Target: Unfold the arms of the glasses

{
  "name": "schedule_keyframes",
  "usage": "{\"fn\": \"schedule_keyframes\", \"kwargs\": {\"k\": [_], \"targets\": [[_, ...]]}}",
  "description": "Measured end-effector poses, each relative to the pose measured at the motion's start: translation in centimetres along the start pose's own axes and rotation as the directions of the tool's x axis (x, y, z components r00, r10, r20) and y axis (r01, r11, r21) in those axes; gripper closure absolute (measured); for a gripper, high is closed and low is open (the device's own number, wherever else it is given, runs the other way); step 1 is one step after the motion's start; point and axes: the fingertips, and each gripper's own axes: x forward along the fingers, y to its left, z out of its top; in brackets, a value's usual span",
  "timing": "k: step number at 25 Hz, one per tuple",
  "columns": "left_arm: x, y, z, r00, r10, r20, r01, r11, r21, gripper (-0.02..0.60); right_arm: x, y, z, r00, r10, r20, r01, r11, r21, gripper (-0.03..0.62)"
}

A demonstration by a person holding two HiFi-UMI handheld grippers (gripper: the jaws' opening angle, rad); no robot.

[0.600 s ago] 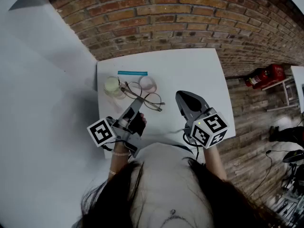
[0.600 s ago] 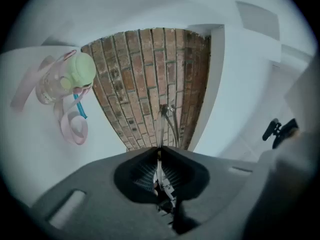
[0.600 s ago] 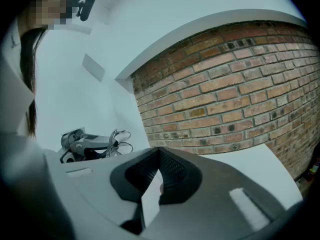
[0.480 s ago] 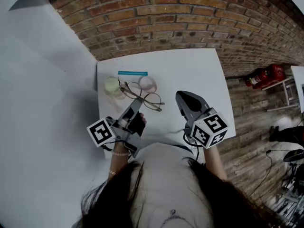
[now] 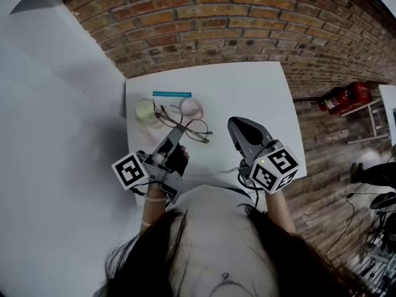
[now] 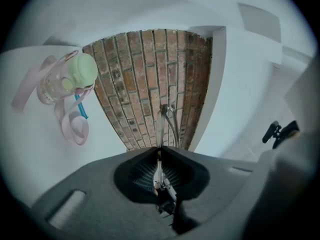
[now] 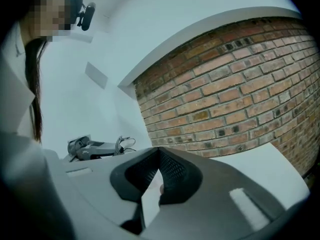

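Thin wire-framed glasses (image 5: 189, 124) lie at the left of the white table (image 5: 247, 91). My left gripper (image 5: 179, 131) reaches in from the near side and is shut on their frame close to the lenses. In the left gripper view a thin metal part of the glasses (image 6: 167, 120) sticks out past the closed jaw tips of the left gripper (image 6: 159, 150). My right gripper (image 5: 232, 124) hovers to the right of the glasses, apart from them, shut with nothing in it. In the right gripper view the right gripper (image 7: 159, 150) has its jaws together, and the glasses (image 7: 125, 143) show far left.
A small clear bottle with a green lid (image 5: 146, 111), a pinkish round piece (image 5: 192, 109) and a blue stick (image 5: 172, 94) sit just beyond the glasses. A brick wall (image 5: 247, 23) backs the table. A red object (image 5: 343, 98) lies on the wooden floor at right.
Almost nothing: both grippers and the glasses have shifted a touch to the left; the left gripper's hold is unchanged.
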Motion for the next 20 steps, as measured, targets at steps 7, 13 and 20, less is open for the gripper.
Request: {"fn": "schedule_keyframes", "kwargs": {"k": [7,13,20], "targets": [[0.1,0.0,0.0,1.0,-0.006,-0.002,0.006,1.0,-0.008,0.56,0.2,1.4,0.0,0.998,0.063,-0.003,-0.063,0.998,-0.022,0.582],[0.1,0.3,0.0,1.0,-0.007,-0.002,0.007,1.0,-0.021,0.56,0.4,2.9,-0.6,0.989,0.146,-0.028,-0.147,0.989,-0.028,0.568],[0.0,0.3,0.0,1.0,-0.009,-0.004,0.009,1.0,-0.022,0.559,0.4,4.4,-0.9,0.973,0.226,-0.053,-0.228,0.973,-0.035,0.562]]}}
